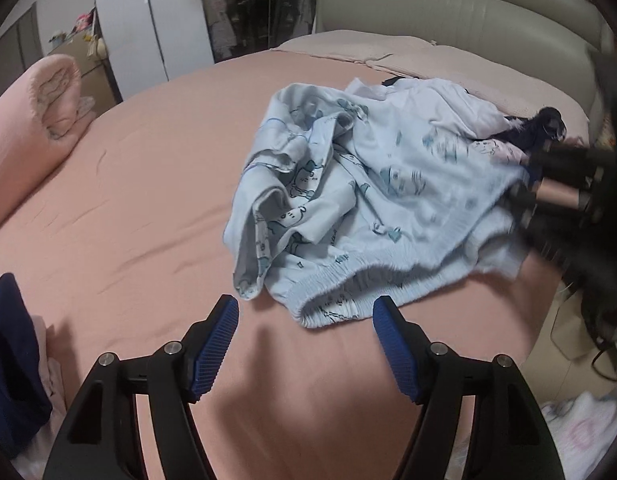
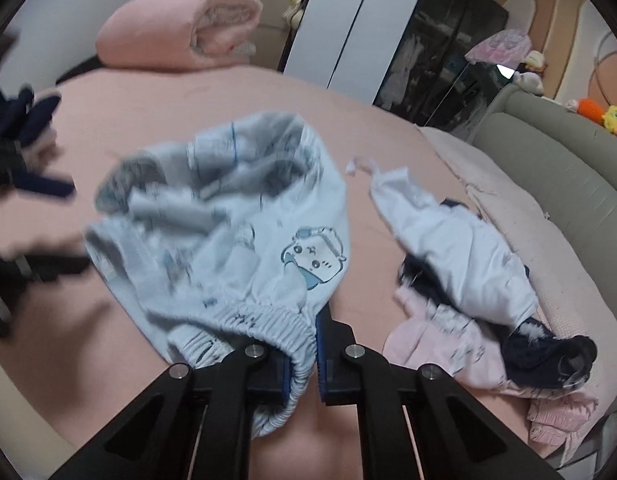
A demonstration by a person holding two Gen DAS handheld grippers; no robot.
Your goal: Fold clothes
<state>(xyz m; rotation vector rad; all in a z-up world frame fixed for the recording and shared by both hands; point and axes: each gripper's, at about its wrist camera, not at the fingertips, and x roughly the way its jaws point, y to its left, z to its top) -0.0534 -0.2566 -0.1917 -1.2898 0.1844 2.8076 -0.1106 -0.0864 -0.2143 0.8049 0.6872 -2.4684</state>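
Observation:
Light blue printed pants [image 1: 368, 200] lie crumpled on the pink bed sheet [image 1: 148, 200]. My left gripper [image 1: 306, 306] is open just in front of their elastic waistband [image 1: 340, 300], and its blue pads touch no cloth. In the right wrist view the same pants [image 2: 236, 248] hang blurred from my right gripper [image 2: 308, 360], which is shut on the waistband [image 2: 268, 332]. The right gripper [image 1: 564, 184] also shows as a dark blur at the pants' right edge. The left gripper [image 2: 36, 184] is a blur at the left of the right wrist view.
A pile of a white garment [image 2: 460, 252], a pink one [image 2: 448, 352] and a dark navy one [image 2: 548, 360] lies right of the pants. A rolled pink blanket [image 1: 40, 120] sits at the bed's far left. Navy clothes [image 1: 8, 360] lie near left. A grey-green headboard [image 1: 448, 0] is behind.

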